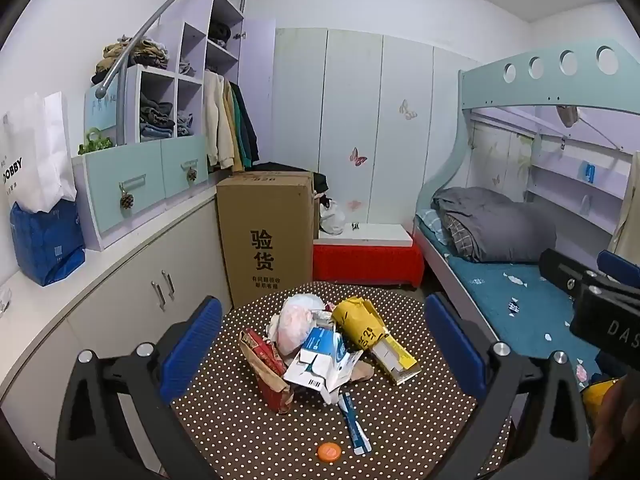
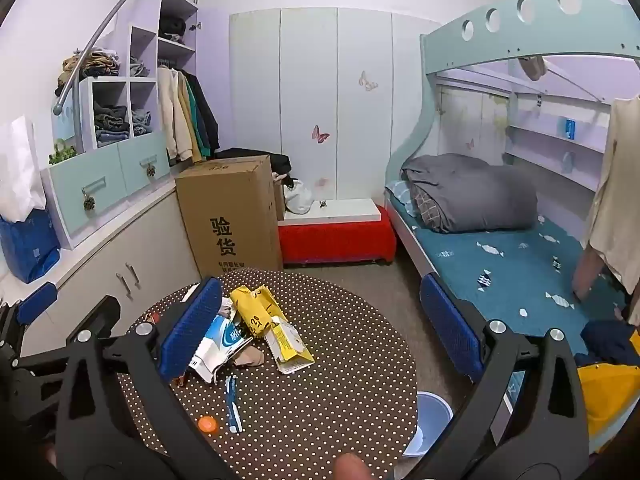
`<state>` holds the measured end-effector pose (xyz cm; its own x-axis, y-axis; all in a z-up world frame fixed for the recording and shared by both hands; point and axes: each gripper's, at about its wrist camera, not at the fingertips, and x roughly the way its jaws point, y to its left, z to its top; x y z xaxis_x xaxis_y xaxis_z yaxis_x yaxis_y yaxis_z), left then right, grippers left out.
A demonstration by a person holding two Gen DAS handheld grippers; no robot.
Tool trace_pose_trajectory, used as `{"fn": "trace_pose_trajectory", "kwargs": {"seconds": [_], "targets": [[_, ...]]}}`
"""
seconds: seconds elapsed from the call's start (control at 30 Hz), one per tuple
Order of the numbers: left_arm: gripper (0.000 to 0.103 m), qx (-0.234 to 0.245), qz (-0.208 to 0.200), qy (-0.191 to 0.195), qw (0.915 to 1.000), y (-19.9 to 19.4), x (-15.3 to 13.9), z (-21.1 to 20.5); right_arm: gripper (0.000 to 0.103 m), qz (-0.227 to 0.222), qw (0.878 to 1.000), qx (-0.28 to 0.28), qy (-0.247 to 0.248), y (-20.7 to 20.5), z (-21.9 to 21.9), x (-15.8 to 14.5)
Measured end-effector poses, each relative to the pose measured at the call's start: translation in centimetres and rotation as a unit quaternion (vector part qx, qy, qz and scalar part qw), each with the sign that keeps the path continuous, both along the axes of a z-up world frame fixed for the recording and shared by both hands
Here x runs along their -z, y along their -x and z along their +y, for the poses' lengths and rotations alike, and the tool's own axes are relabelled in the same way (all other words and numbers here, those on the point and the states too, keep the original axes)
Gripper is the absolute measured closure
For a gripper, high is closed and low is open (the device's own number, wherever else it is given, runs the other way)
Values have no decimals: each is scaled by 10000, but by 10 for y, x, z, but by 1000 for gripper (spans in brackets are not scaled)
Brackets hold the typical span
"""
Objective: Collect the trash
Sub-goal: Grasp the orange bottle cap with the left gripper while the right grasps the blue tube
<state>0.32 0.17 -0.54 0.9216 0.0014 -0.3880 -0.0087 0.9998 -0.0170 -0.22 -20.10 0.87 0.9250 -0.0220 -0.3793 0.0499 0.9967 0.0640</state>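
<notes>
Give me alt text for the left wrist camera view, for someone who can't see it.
The open left gripper hovers over a pile of trash on a round polka-dot table: crumpled cartons, a plastic bag, an orange cap. Behind stand a cardboard box, a bunk bed and wardrobes.

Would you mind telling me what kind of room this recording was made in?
Most likely a small bedroom, probably a child's. A bunk bed with a rolled grey duvet fills one side, clothes hang in an open wardrobe, and butterfly stickers decorate the closet doors.
</notes>
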Motion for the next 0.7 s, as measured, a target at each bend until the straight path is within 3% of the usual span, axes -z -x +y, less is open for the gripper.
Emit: {"fn": "trace_pose_trajectory", "kwargs": {"seconds": [0.2,0.37,0.7], "targets": [[4,-50,342,-34,9994,-12,23,9,6,226,9997,-10,18,-10,-1,11],[4,-27,739,-68,9972,-19,62,19,6,583,9983,-43,20,-25,-3,31],[4,319,1808,-205,9828,-35,150,23,6,1439,9895,-123,58,-58,0,84]]}}
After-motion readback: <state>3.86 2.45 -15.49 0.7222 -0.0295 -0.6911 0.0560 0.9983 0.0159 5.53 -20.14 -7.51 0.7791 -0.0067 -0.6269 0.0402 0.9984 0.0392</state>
